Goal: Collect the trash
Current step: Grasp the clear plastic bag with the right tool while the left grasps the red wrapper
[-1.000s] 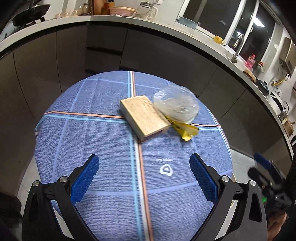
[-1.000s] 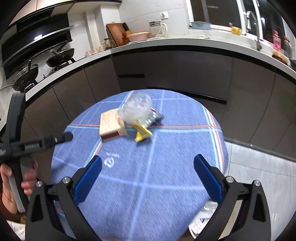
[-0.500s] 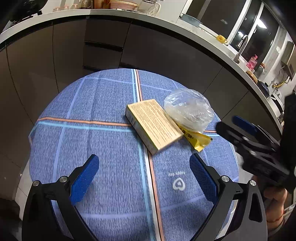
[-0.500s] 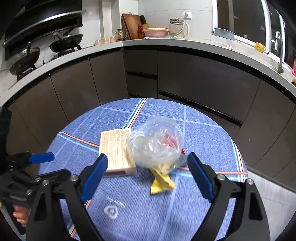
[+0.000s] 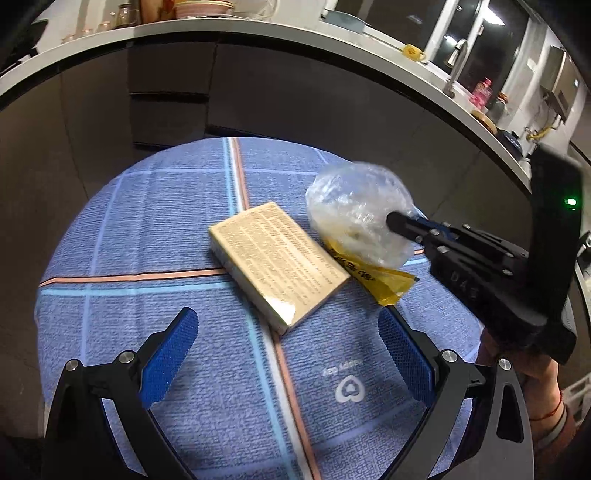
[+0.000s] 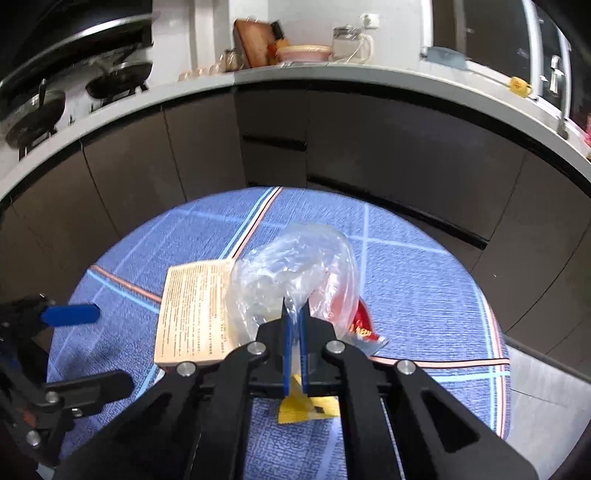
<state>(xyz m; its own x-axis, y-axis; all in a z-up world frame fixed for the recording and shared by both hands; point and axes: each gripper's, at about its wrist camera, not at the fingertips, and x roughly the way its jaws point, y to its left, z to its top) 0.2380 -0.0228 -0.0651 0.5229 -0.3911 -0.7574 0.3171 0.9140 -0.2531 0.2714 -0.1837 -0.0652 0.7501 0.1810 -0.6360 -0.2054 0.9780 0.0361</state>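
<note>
A crumpled clear plastic bag (image 5: 356,218) (image 6: 291,275) lies on the round table with a blue checked cloth (image 5: 155,229). My right gripper (image 6: 294,317) is shut on the near edge of the bag; it also shows in the left wrist view (image 5: 400,223). A tan cardboard box (image 5: 277,258) (image 6: 192,314) lies flat beside the bag. A yellow wrapper (image 5: 373,275) (image 6: 308,408) and a red wrapper (image 6: 364,325) lie under the bag. My left gripper (image 5: 288,354) is open and empty, hovering just short of the box.
Dark kitchen cabinets (image 6: 332,140) curve round behind the table under a white counter (image 5: 258,27) with dishes and jars. Pans (image 6: 118,75) sit on the hob at the left. A sink tap (image 5: 456,59) is at the right.
My right gripper moved in and closed on the plastic bag. My left gripper moved slightly closer to the box and stayed open.
</note>
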